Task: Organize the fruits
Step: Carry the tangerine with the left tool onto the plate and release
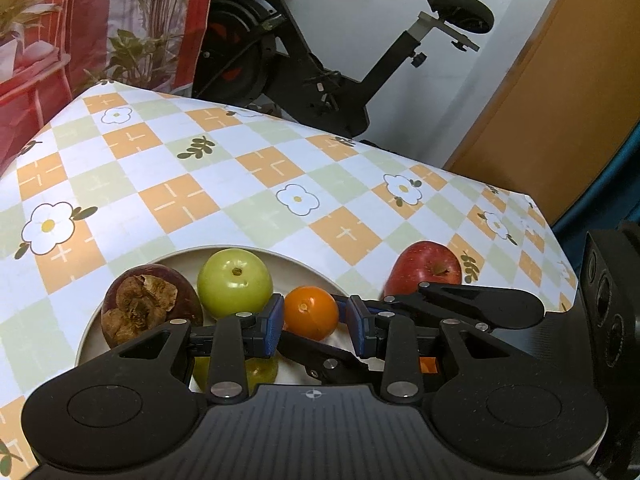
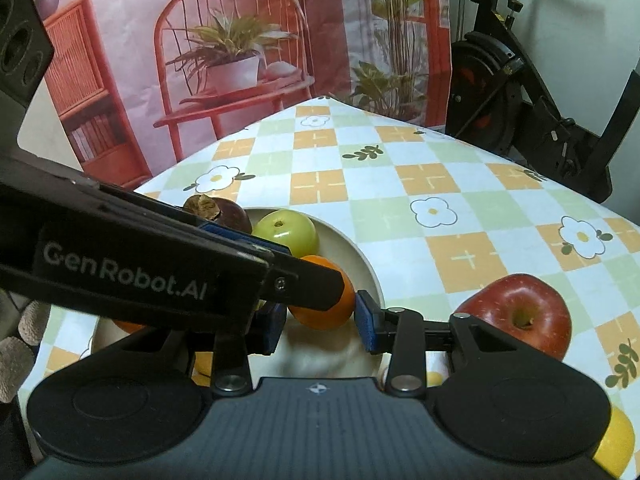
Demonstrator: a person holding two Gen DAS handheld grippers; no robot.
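Observation:
A small orange (image 1: 310, 314) (image 2: 324, 312) sits over the near right part of a cream plate (image 1: 180, 258) (image 2: 362, 258). My left gripper (image 1: 316, 310) is shut on the orange at its blue pad tips. My right gripper (image 2: 322, 320) comes in crosswise and is shut on the same orange. One left finger (image 2: 312, 280) covers the orange's top. I cannot tell whether the orange rests on the plate. A mangosteen (image 1: 150, 304) (image 2: 216, 208) and a green apple (image 1: 235, 282) (image 2: 286, 232) lie in the plate. A red apple (image 1: 426, 268) (image 2: 520, 312) stands on the cloth to the plate's right.
The checked tablecloth (image 1: 240, 168) stretches away beyond the plate. An exercise bike (image 1: 320, 72) (image 2: 540, 92) stands past the far table edge, beside a printed backdrop (image 2: 240, 60). More yellow and orange fruit (image 2: 616, 440) lies low, partly hidden under the grippers.

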